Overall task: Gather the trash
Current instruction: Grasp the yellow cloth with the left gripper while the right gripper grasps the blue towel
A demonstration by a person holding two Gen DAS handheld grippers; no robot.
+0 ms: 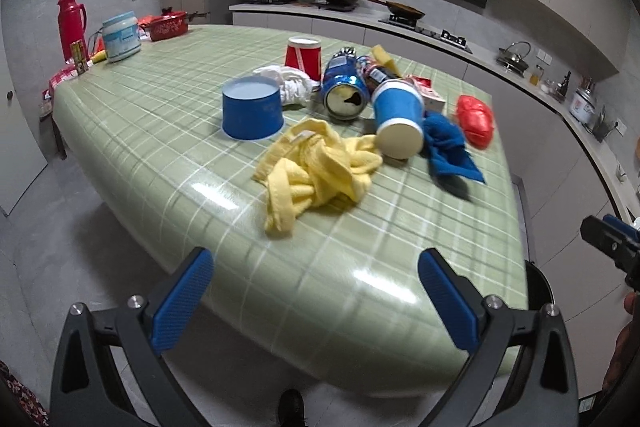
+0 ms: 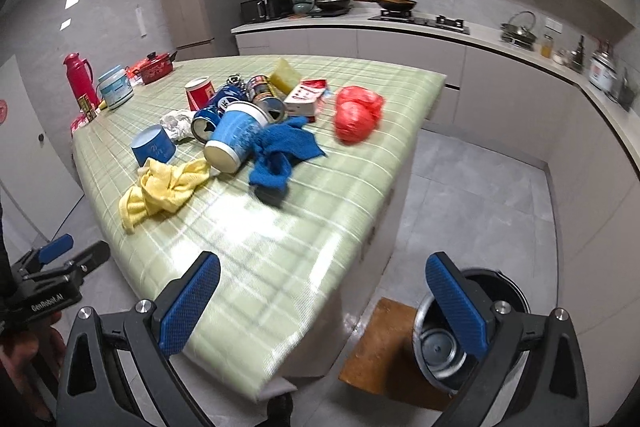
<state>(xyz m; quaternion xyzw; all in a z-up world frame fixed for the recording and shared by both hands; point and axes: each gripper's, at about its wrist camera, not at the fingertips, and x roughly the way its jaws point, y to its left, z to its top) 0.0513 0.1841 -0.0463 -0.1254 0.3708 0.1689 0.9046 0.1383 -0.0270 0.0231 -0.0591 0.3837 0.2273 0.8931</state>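
Hovering short of the table's (image 2: 280, 267) near edge, both tools empty. Left gripper (image 1: 316, 291): fingers spread wide, nothing between them. Right gripper (image 2: 324, 291): same, fingers apart, set over the near right corner, with the open bin (image 2: 516, 297) on the floor just right of it, likely kept close so pieces can go straight in.

Trash sits clustered mid-table, well apart from either gripper. Nearest piece: blue paper cup (image 1: 398, 119), tipped on its side, long axis running near to far, pale base toward the cameras, mouth pointing away. It rests against the yellow cloth (image 1: 316, 175) on its left and the blue cloth (image 1: 448, 151) on its right. Just left, a blue can (image 1: 344, 87) also lies on its side, opened end facing near. Red plastic bag (image 2: 358, 115) lies alone to the right. Short blue tub (image 1: 252, 111) stands inverted, left of the pile.

Judgement: collection not begun.
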